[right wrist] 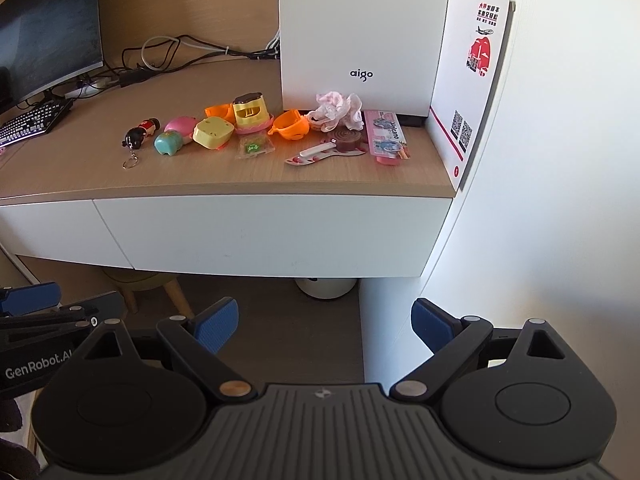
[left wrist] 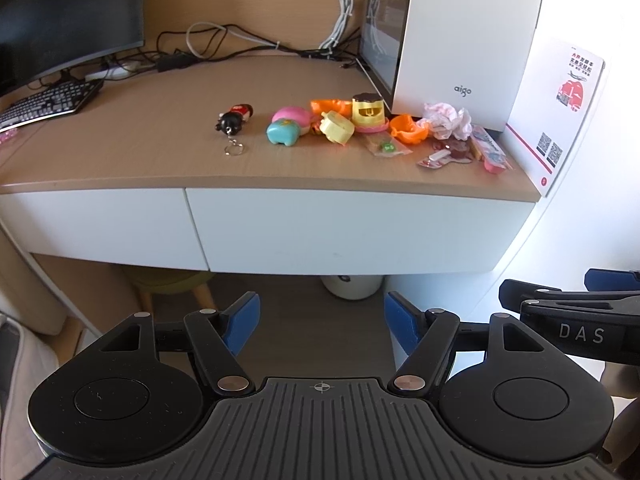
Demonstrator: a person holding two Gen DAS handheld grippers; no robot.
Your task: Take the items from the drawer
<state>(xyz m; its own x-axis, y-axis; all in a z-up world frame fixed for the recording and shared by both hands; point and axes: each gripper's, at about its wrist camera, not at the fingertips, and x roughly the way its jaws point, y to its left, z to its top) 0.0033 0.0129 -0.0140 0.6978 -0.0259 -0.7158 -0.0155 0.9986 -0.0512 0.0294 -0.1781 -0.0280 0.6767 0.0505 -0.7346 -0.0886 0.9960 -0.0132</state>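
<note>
Hovering below the desk (right wrist: 240,184), the left gripper (left wrist: 320,316) and right gripper (right wrist: 324,326) both stand with fingers apart, holding nothing. The white drawer (right wrist: 260,232) sits shut at 12 o'clock. On the desk above it lie small toys: a doll keychain (right wrist: 138,134), a teal capsule (right wrist: 168,143), orange cups (right wrist: 290,125), with crumpled paper (right wrist: 338,110) toward 1 o'clock

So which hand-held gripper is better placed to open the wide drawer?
Probably the right hand-held gripper: it is open, and the wide drawer front sits almost straight ahead of it. Both are still well back.
</note>
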